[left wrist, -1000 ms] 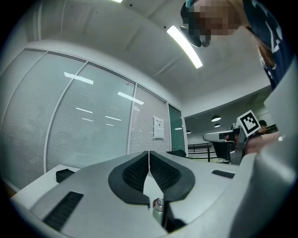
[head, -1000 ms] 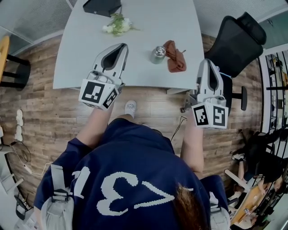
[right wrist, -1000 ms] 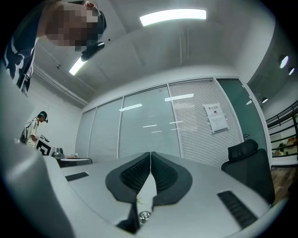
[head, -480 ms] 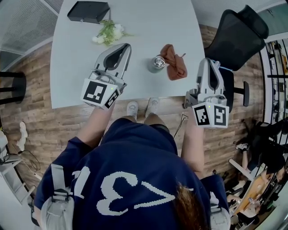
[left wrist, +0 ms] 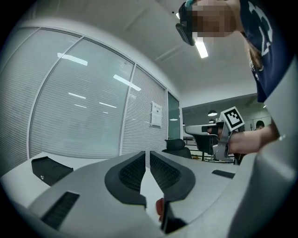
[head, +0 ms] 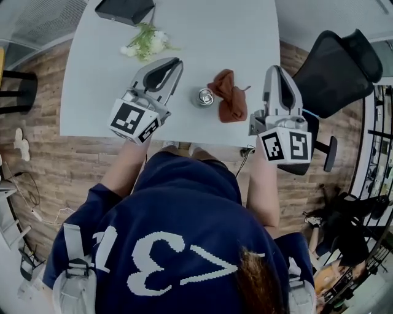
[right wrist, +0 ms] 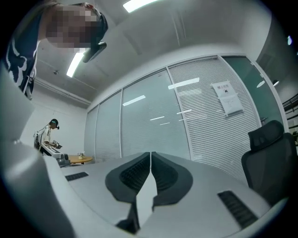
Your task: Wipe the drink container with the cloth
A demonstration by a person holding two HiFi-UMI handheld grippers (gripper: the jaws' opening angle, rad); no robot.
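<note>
While both hands hold their tools out over the near side of the table, neither tool grips anything. The left gripper (left wrist: 147,155) has its dark ribbed jaws drawn together to a thin slit with nothing between them. The right gripper (right wrist: 150,155) is the same, pads closed and empty.

In the head view the left gripper (head: 177,62) points toward 1 o'clock above the pale grey tabletop (head: 233,30). The right gripper (head: 275,68) points toward 12 o'clock at the table's near right edge. Each carries its cube of black-and-white square markers at the wrist end.

The small silver metal drink can (head: 205,97) stands upright on the table between the two tools. It is at about 5 o'clock from the left tips and apart from both grippers. The crumpled rust-brown cloth (head: 227,95) lies just beside the can at its 3 o'clock, and at about 8 o'clock from the right tips. Whether cloth and can touch cannot be told.

Farther out, a sprig of white flowers with green leaves (head: 144,43) lies at 11 o'clock from the left gripper. A flat black box (head: 123,9) sits beyond it at the table's far edge. A black mesh office chair (head: 344,67) stands at 3 o'clock from the right gripper, on the wood-plank floor (head: 37,141).
</note>
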